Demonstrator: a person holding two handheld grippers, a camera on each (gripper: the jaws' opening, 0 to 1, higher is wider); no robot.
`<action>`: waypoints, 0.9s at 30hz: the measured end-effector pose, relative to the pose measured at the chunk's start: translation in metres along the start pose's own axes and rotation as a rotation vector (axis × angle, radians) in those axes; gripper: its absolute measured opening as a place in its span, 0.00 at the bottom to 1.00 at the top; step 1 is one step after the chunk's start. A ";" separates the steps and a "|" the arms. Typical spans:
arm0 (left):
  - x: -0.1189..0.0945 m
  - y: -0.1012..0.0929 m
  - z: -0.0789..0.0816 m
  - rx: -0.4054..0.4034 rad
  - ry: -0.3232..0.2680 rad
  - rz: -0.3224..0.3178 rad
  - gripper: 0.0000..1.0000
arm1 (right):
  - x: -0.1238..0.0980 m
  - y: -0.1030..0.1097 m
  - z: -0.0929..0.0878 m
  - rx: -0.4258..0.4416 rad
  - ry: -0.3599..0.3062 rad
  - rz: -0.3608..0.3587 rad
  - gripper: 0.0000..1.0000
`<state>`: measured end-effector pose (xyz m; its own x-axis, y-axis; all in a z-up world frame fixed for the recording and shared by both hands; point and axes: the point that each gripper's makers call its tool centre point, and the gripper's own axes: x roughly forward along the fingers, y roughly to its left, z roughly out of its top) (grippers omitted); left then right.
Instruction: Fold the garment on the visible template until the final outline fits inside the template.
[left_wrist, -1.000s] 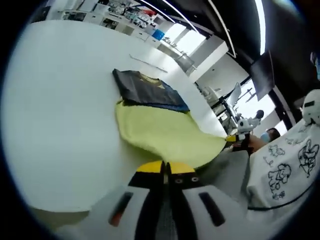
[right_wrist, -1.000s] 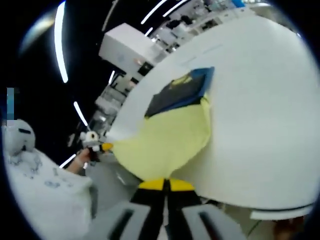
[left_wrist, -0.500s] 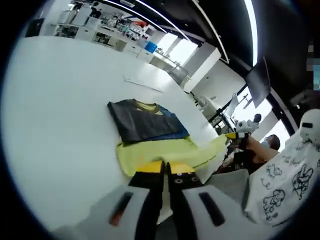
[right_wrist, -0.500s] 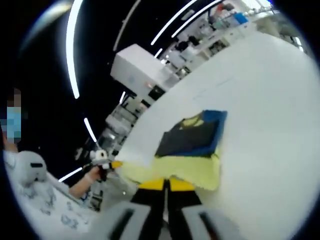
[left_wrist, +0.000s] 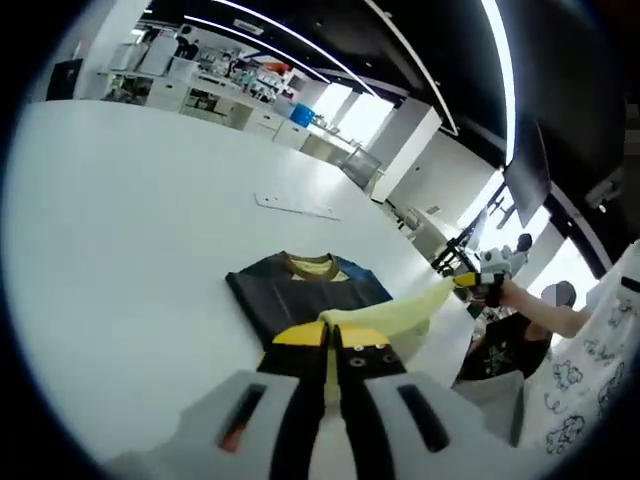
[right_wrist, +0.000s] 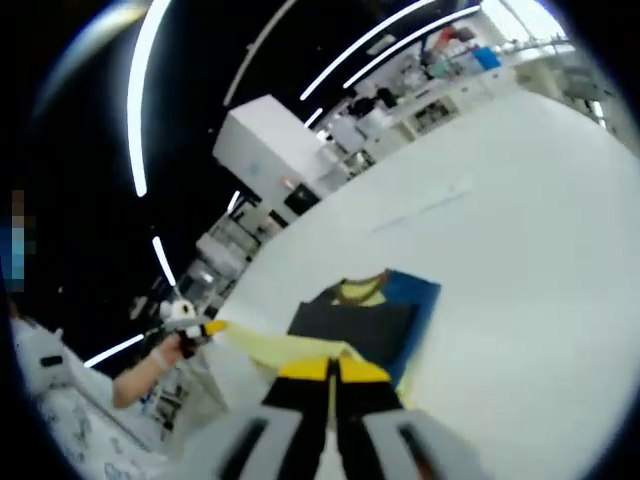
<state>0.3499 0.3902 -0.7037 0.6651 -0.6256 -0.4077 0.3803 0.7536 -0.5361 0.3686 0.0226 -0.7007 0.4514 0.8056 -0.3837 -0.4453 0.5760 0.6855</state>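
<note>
Both hand-held grippers — left (left_wrist: 332, 335), right (right_wrist: 332, 368) — pinch the garment's (left_wrist: 310, 295) yellow hem, lifted above the white surface (left_wrist: 120, 220); folding midway — next, lay it forward flat.

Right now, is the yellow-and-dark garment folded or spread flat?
Partly folded: the dark-and-blue upper half lies flat on the white table; the yellow hem is lifted between both grippers.

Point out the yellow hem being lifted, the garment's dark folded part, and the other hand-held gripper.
yellow hem (left_wrist: 395, 312), left gripper view, middle of the lifted strip.
dark folded part (right_wrist: 350, 325), right gripper view, its flat top.
right hand-held gripper (left_wrist: 466, 281), left gripper view, yellow tips.
</note>
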 end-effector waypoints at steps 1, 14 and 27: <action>0.003 0.004 0.002 -0.002 -0.002 0.003 0.00 | 0.004 -0.004 0.006 -0.004 -0.005 -0.004 0.00; 0.043 0.034 0.031 -0.028 -0.059 0.070 0.00 | 0.048 -0.038 0.053 -0.039 -0.025 -0.050 0.00; 0.073 0.069 0.041 -0.081 -0.106 0.132 0.00 | 0.071 -0.060 0.051 -0.020 -0.024 -0.108 0.00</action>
<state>0.4508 0.4045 -0.7400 0.7715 -0.4944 -0.4004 0.2349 0.8063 -0.5428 0.4666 0.0383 -0.7375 0.5156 0.7352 -0.4399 -0.4085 0.6623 0.6281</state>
